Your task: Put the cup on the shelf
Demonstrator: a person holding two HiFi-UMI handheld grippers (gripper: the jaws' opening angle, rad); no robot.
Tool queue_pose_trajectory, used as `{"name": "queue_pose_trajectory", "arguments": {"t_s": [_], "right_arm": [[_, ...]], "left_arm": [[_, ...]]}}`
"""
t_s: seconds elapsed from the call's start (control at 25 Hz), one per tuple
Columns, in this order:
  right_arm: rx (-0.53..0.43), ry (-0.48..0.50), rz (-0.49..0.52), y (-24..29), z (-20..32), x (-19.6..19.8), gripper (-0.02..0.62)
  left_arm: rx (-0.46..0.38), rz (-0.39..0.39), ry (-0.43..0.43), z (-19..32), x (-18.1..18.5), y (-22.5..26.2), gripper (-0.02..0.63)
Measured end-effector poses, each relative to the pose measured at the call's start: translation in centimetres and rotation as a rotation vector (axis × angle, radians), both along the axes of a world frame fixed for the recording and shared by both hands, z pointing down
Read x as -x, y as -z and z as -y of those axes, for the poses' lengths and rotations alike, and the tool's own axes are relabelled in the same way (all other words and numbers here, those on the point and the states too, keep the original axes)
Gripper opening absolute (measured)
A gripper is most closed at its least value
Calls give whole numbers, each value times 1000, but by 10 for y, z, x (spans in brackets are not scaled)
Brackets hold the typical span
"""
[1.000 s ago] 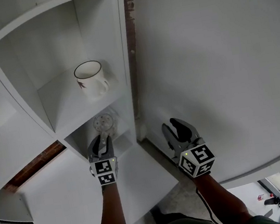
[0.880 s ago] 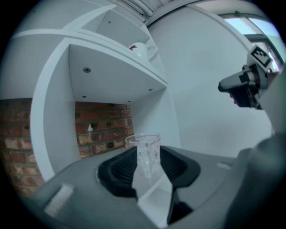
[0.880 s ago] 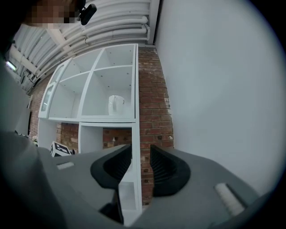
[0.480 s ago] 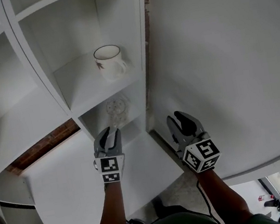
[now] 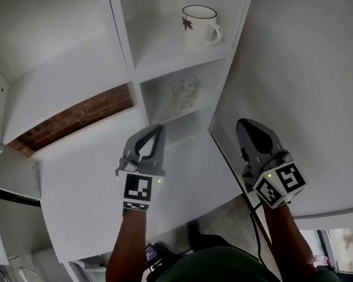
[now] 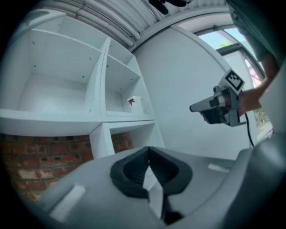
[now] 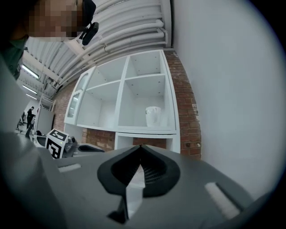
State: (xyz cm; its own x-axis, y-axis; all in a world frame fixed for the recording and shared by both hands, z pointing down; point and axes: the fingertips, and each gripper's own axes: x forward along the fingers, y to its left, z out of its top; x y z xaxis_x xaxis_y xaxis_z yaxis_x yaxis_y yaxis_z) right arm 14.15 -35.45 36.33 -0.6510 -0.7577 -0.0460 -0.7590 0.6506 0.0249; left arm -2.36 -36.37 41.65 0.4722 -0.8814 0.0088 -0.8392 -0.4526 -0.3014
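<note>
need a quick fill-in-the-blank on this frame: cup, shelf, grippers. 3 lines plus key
The white ceramic cup with a dark rim stands ___ in the white shelf unit.
The clear glass object sits in the compartment directly ___ the cup's.
The left hand-held gripper and right hand-held gripper both have jaws ___, holding nothing.
Missing words: upright; below; shut.

A plain white wall (image 5: 321,47) fills the head view's right. Red brick (image 5: 80,118) shows behind the white shelf unit (image 5: 66,75), centre left. A bright window (image 6: 223,39) sits upper right in the left gripper view.
</note>
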Motion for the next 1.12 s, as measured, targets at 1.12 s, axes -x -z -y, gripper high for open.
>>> {"name": "queue_pose_trajectory", "arguments": {"t_s": [1.12], "right_arm": [[-9, 204, -107, 4, -101, 130, 5]], "left_arm": [[110, -4, 186, -211, 184, -16, 3]]}}
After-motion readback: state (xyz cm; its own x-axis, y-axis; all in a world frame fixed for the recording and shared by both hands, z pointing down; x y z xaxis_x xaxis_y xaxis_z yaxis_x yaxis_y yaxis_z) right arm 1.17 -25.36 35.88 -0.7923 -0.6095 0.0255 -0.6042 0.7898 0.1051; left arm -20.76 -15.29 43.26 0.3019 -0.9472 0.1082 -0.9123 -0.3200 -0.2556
